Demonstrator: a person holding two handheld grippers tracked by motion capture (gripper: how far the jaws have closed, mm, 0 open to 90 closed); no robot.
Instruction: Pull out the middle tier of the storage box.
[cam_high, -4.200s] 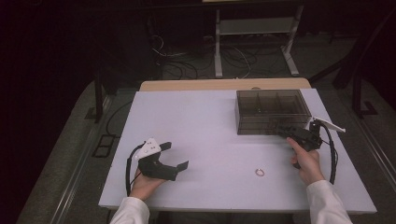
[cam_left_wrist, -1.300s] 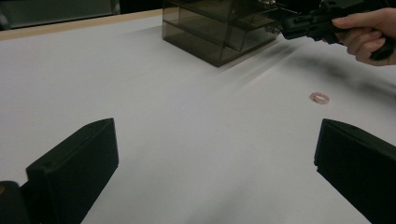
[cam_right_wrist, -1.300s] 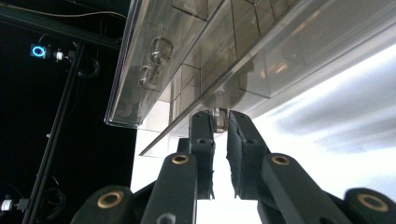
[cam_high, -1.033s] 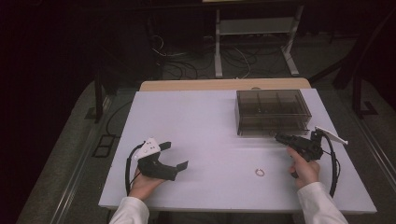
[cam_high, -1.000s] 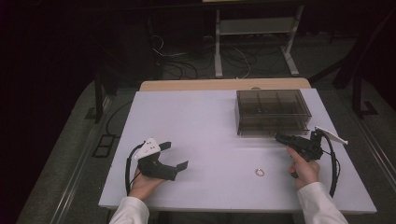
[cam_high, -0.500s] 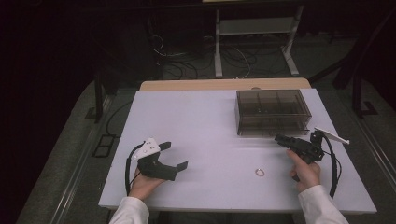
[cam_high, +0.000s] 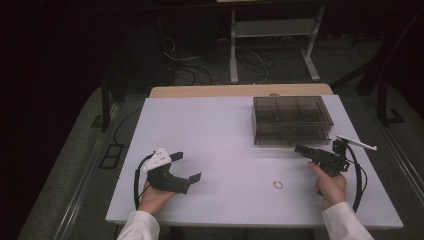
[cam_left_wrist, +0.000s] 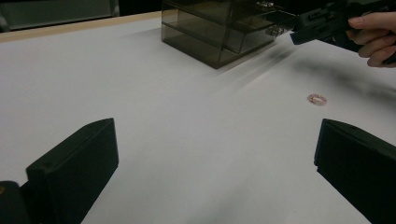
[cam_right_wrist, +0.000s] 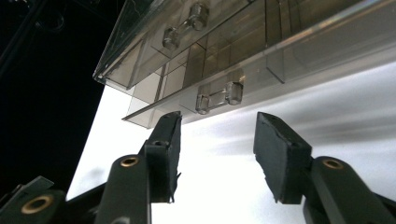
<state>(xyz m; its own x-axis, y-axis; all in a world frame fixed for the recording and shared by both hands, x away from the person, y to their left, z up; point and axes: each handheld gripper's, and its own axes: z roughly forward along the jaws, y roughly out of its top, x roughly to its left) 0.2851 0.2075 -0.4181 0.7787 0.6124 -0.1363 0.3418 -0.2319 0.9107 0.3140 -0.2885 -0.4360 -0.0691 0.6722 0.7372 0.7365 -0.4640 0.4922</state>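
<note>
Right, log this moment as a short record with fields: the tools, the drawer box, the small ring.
left tool: jaws wide open, nothing between them, resting low at the table's near left
right tool: jaws have just been opening, nothing gripped, just short of the handle
drawer box: smoky clear plastic, far right; lower drawer pulled slightly out
handle: clear bar on lower drawer, free
ring: flat on table, untouched, between the hands

The right gripper (cam_high: 299, 148) now sits back from the drawer box (cam_high: 290, 120), lower and nearer the person than four seconds ago, when it reached up to the box's front. Its jaws have just been opening, nothing between them; the lower drawer's handle (cam_right_wrist: 219, 98) lies just beyond, at 12 o'clock.
</note>
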